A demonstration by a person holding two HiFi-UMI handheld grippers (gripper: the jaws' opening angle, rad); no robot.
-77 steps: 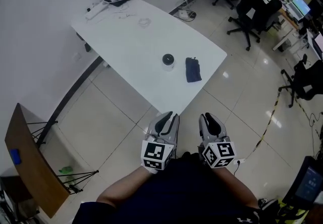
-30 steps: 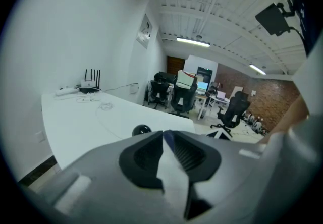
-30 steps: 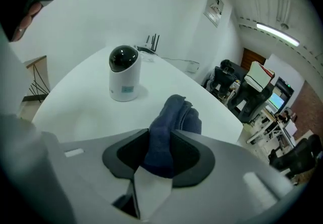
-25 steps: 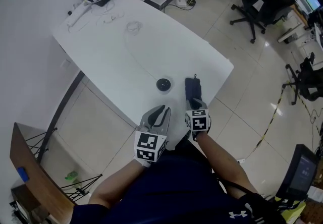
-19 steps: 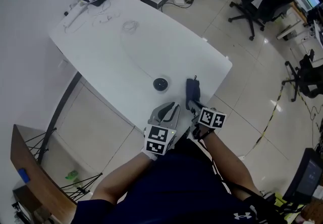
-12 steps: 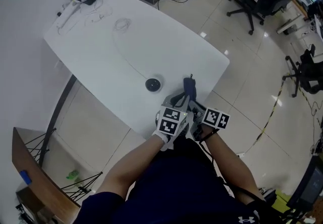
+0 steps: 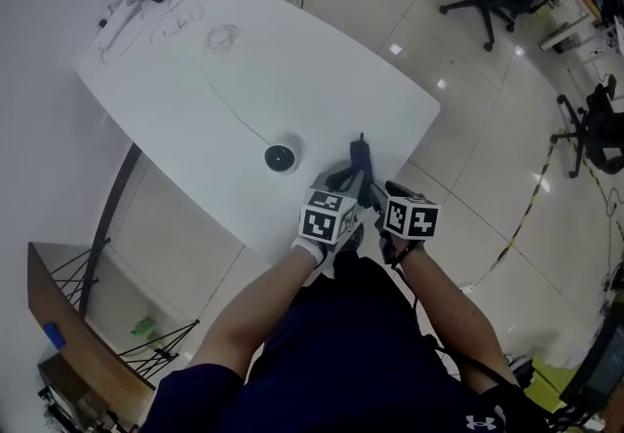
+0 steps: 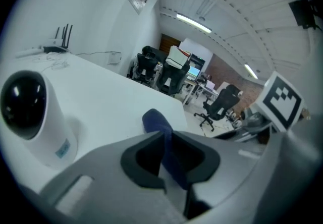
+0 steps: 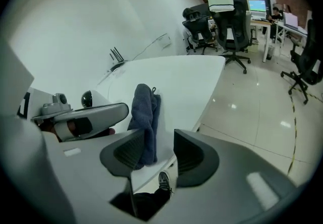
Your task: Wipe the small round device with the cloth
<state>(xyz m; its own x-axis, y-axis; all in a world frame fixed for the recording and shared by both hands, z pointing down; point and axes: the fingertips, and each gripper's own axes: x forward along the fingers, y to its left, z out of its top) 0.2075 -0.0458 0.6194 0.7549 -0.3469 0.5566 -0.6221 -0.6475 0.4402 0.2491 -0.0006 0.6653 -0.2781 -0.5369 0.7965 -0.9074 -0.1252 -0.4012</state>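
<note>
One cloth (image 9: 144,112) between both: left tool (image 8: 169,155) just clamped it, right tool (image 9: 157,151) just opened, seemingly loose.

Bright even light, fisheye-warped dark corners.

The left tool (image 7: 344,180) and the right tool (image 7: 374,195), earlier held back by the person's body, now meet at the cloth (image 7: 360,158) just below the middle of the frame, at the bench's (image 7: 322,60) near edge. The cloth, lying flat before, now stands bunched and raised. The left tool's jaws have just been closing and pinch it. The right tool's jaws have just been opening, the cloth loose between them.
</note>
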